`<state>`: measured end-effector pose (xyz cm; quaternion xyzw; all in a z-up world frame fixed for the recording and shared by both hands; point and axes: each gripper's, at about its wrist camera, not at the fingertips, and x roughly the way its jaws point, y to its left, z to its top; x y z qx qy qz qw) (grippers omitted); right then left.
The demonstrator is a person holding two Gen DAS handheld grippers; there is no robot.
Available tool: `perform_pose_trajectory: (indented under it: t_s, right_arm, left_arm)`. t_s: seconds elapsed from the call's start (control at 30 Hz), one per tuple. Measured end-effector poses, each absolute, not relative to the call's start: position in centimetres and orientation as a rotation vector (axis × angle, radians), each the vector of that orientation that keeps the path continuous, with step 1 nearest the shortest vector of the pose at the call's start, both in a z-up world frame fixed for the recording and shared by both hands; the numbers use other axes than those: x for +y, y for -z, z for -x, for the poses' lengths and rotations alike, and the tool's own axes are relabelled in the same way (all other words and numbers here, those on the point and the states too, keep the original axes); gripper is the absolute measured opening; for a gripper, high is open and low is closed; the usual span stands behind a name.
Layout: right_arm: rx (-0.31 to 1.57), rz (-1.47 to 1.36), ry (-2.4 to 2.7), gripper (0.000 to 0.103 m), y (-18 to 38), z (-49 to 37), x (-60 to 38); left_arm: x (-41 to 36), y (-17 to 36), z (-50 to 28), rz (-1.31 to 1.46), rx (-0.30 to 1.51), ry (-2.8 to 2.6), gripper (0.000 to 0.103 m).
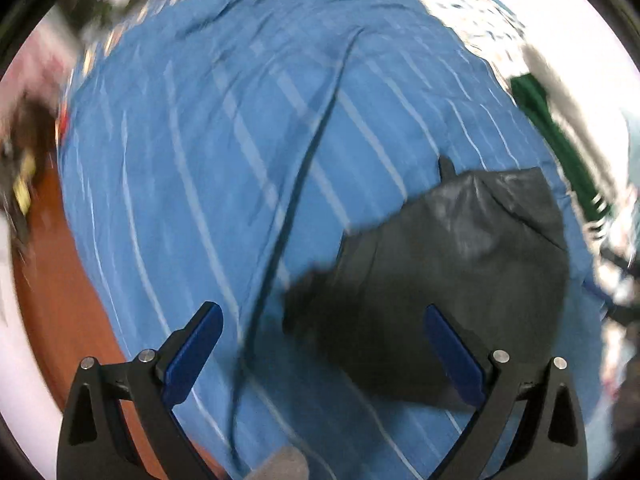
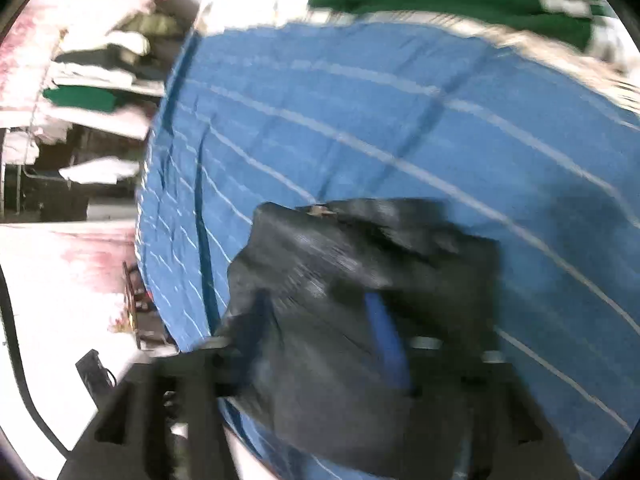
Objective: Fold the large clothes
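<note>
A dark grey garment (image 1: 452, 280) lies bunched on a blue striped bed sheet (image 1: 240, 160). My left gripper (image 1: 324, 344) is open and empty, held above the sheet with the garment's left edge between and beyond its blue pads (image 1: 192, 356). In the right wrist view the same garment (image 2: 340, 300) fills the lower middle and drapes over my right gripper (image 2: 320, 340). One blue pad (image 2: 386, 340) shows through the cloth. The other finger is hidden, and the view is blurred by motion, so the jaw gap is unclear.
The blue sheet (image 2: 400, 120) covers the bed. A green cloth (image 1: 560, 140) lies at the bed's far right edge, also shown in the right wrist view (image 2: 440, 0). Shelves with folded clothes (image 2: 100, 72) stand to the left. Brown floor (image 1: 60, 300) shows beside the bed.
</note>
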<state>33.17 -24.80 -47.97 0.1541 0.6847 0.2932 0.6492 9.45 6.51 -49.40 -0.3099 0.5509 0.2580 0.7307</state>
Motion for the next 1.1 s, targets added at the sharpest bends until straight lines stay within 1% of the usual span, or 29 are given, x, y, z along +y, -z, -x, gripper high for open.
perform_pose_trajectory:
  t_s: [0.07, 0.13, 0.2, 0.3, 0.33, 0.37, 0.4, 0.43, 0.47, 0.5, 0.57, 0.8, 0.9, 0.93, 0.97, 1.03, 1.07, 1.1]
  right_arm:
    - [1.562, -0.401, -0.649, 0.07, 47.9, -32.0, -28.4]
    - [1.598, -0.478, -0.656, 0.07, 49.3, -30.5, -31.7]
    - [1.637, -0.572, -0.658, 0.07, 52.2, -29.3, -34.6]
    - [1.683, -0.738, -0.722, 0.07, 56.8, -28.2, -35.8]
    - [1.694, -0.8, -0.752, 0.07, 58.3, -27.9, -35.9]
    - [1.702, -0.86, -0.781, 0.07, 59.7, -27.7, -35.8]
    - [1.704, -0.901, -0.809, 0.07, 60.8, -27.7, -35.5]
    - [1.708, -0.925, -0.835, 0.07, 61.8, -27.7, -34.3]
    - [1.713, -0.94, -0.86, 0.07, 62.8, -27.8, -33.5]
    - [1.716, -0.948, -0.884, 0.07, 63.4, -28.0, -32.8]
    - [1.714, -0.979, -0.942, 0.072, 64.0, -28.4, -31.2]
    - [1.753, -0.921, -1.008, 0.074, 65.1, -29.5, -25.5]
    - [1.742, -0.916, -0.993, 0.073, 65.2, -29.6, -23.6]
    - [1.733, -0.904, -0.993, 0.07, 64.9, -29.5, -23.3]
    - [1.723, -0.905, -0.994, 0.058, 64.6, -29.4, -22.9]
    - [1.706, -0.96, -0.986, 0.049, 63.4, -29.2, -24.6]
    - [1.693, -0.97, -0.984, 0.045, 62.9, -29.1, -24.3]
    - [1.679, -0.969, -0.991, 0.044, 62.3, -29.0, -24.0]
  left_arm:
    - [6.1, 50.7, -7.6, 0.832, 1.197, -0.521, 0.103]
    - [5.6, 52.7, -7.0, 0.97, 1.175, -0.465, 0.102]
    - [5.4, 54.8, -7.2, 1.066, 1.133, -0.443, 0.102]
    - [5.9, 57.0, -8.4, 1.147, 1.046, -0.444, 0.101]
    - [6.3, 57.4, -8.8, 1.161, 1.013, -0.455, 0.098]
    - [6.6, 57.7, -9.0, 1.173, 0.986, -0.48, 0.088]
    - [7.0, 58.0, -9.1, 1.195, 0.957, -0.507, 0.08]
    - [7.2, 58.1, -8.9, 1.214, 0.932, -0.518, 0.06]
    - [7.4, 58.2, -8.8, 1.231, 0.914, -0.516, 0.05]
    - [7.6, 58.3, -8.6, 1.244, 0.906, -0.514, 0.047]
    - [7.6, 58.3, -8.3, 1.246, 0.893, -0.507, 0.039]
    - [8.0, 58.3, -8.1, 1.184, 0.899, -0.479, 0.038]
    - [8.6, 57.7, -8.2, 1.152, 0.895, -0.492, 0.037]
    - [8.9, 57.4, -8.2, 1.143, 0.894, -0.498, 0.036]
    - [9.3, 56.9, -8.3, 1.133, 0.891, -0.499, 0.035]
    - [9.7, 56.0, -8.6, 1.111, 0.89, -0.497, 0.034]
    - [10.0, 55.4, -8.9, 1.098, 0.891, -0.493, 0.033]
    - [10.2, 54.7, -9.2, 1.082, 0.891, -0.486, 0.033]
